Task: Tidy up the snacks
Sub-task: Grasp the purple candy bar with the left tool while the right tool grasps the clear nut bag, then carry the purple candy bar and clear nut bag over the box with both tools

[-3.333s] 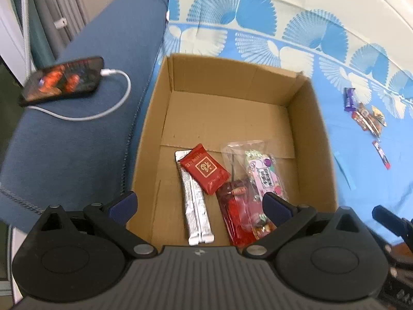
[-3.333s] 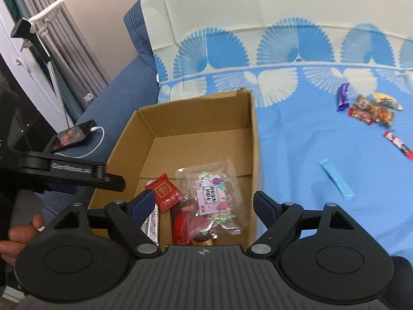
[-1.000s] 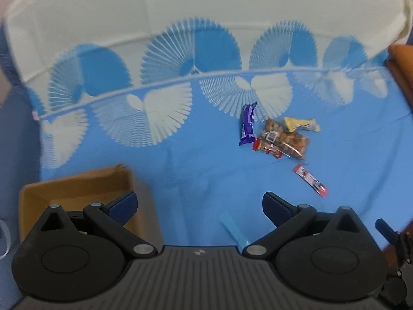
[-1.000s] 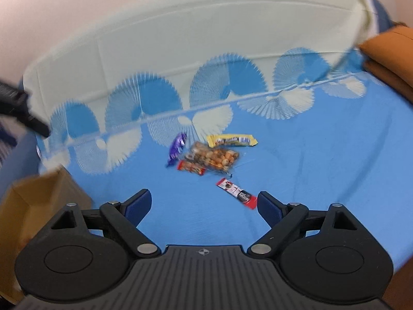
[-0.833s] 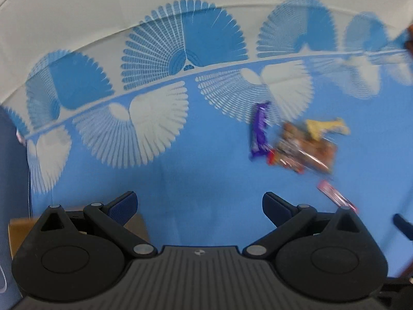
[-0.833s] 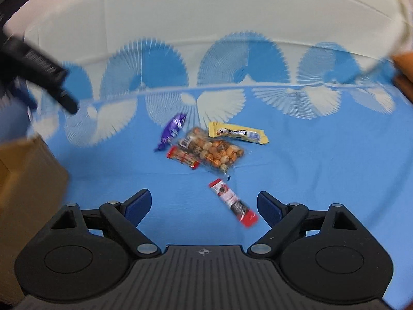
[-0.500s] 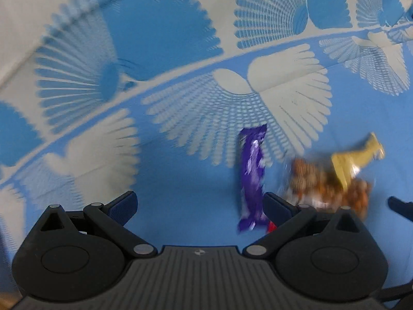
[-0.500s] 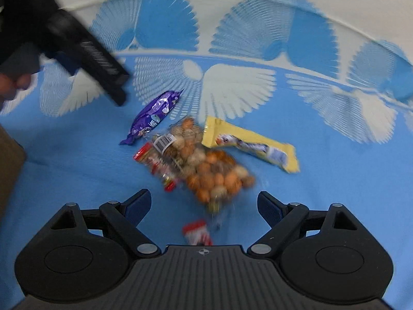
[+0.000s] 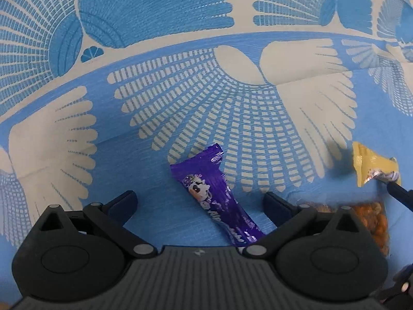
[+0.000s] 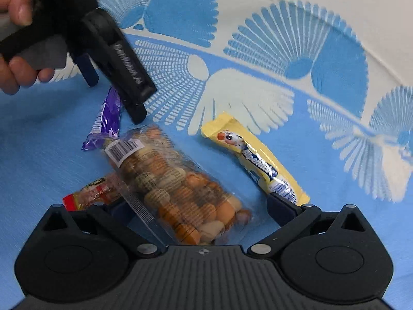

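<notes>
A purple candy bar (image 9: 216, 193) lies on the blue patterned sheet, between the open fingers of my left gripper (image 9: 200, 202). In the right wrist view the same purple bar (image 10: 107, 118) lies under the left gripper (image 10: 116, 95), which straddles it. My right gripper (image 10: 198, 206) is open and low over a clear bag of mixed nuts (image 10: 175, 186), which lies between its fingers. A yellow candy bar (image 10: 258, 165) lies just right of the bag, and a red snack packet (image 10: 90, 193) just left of it.
The bed sheet (image 9: 206, 103) has blue and white fan patterns. The yellow bar (image 9: 371, 165) and the nut bag (image 9: 371, 219) show at the right edge of the left wrist view. A hand (image 10: 15, 38) grips the left gripper's handle.
Both grippers have left the cardboard box and swung right to the loose snacks, then dropped low. The left one now straddles the purple bar, the right one the nut bag.
</notes>
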